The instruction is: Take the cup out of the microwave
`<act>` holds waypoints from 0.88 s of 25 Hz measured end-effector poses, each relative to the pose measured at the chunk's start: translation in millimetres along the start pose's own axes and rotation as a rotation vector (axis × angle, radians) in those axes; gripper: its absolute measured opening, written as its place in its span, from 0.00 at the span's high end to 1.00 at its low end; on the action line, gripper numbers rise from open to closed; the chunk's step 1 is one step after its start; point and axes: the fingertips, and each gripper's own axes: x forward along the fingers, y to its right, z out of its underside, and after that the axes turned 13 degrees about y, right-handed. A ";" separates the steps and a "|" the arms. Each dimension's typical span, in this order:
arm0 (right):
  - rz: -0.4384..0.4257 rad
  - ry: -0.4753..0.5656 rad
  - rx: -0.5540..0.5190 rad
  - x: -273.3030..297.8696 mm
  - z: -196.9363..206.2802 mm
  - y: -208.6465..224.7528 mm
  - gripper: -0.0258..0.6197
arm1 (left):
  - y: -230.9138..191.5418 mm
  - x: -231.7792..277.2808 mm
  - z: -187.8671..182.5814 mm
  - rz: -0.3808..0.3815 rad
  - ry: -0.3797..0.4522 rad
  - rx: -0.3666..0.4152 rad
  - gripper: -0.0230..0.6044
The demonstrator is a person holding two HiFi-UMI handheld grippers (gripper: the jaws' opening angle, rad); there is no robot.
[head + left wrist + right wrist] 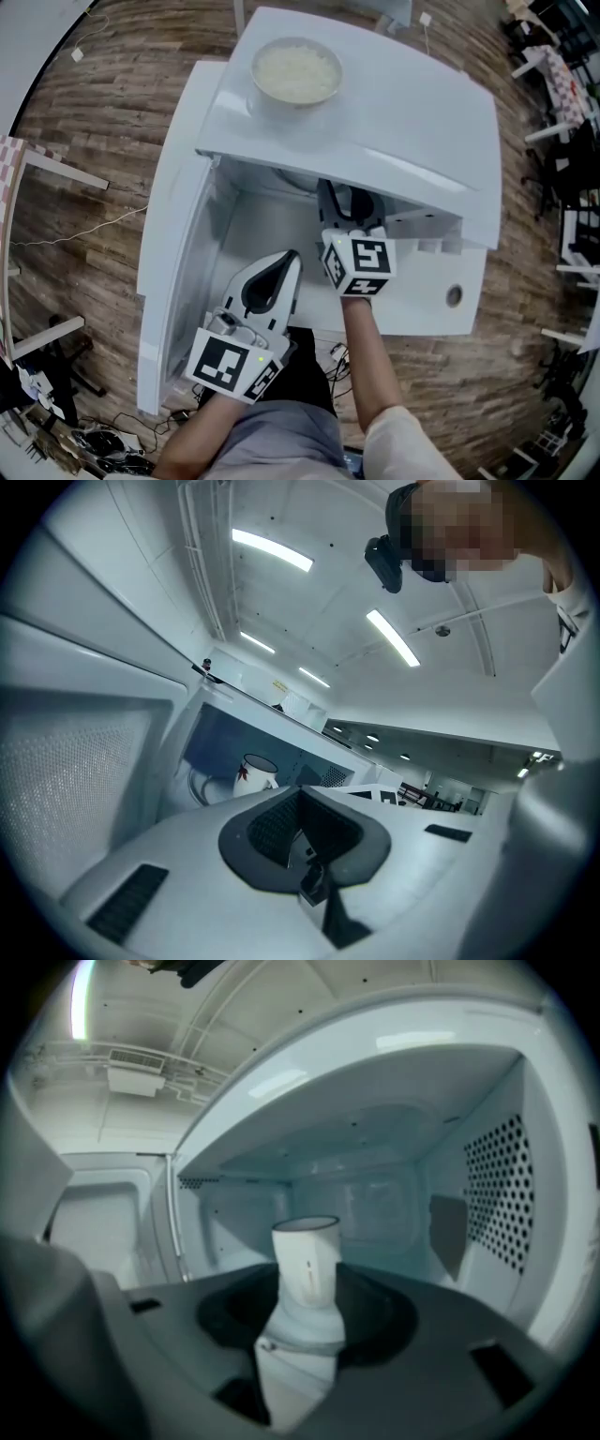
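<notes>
A white cup [306, 1260] stands upright inside the open white microwave [394, 103]. My right gripper [345, 202] reaches into the cavity. Its jaws stand open, and the cup shows straight ahead through the gap between them [305, 1321]; the pads do not press on it. In the left gripper view the same cup [255, 772] shows a red mark and a handle. My left gripper [289, 261] hangs outside the cavity, low in front of the opening, pointed at it. Its jaws look shut [302, 803] with nothing in them. The head view hides the cup under the microwave's top.
A bowl of rice [295, 72] sits on top of the microwave. The door [173, 234] is swung wide to the left. A perforated wall [502, 1194] bounds the cavity's right side. The control panel [441, 300] lies right of the opening. The floor around is wood [84, 187].
</notes>
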 end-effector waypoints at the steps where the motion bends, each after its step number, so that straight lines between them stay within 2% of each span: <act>1: -0.003 0.000 0.001 2.1 0.4 0.0 0.67 | -0.5 1.4 -0.2 -0.001 0.000 0.001 0.94; 17: -0.021 0.007 -0.059 22.6 8.5 -0.9 0.68 | -18.4 2.5 2.1 -0.037 -0.004 0.008 0.94; 22: -0.003 0.004 -0.099 23.5 7.7 0.5 0.78 | -22.0 5.2 2.2 -0.040 -0.007 0.013 0.94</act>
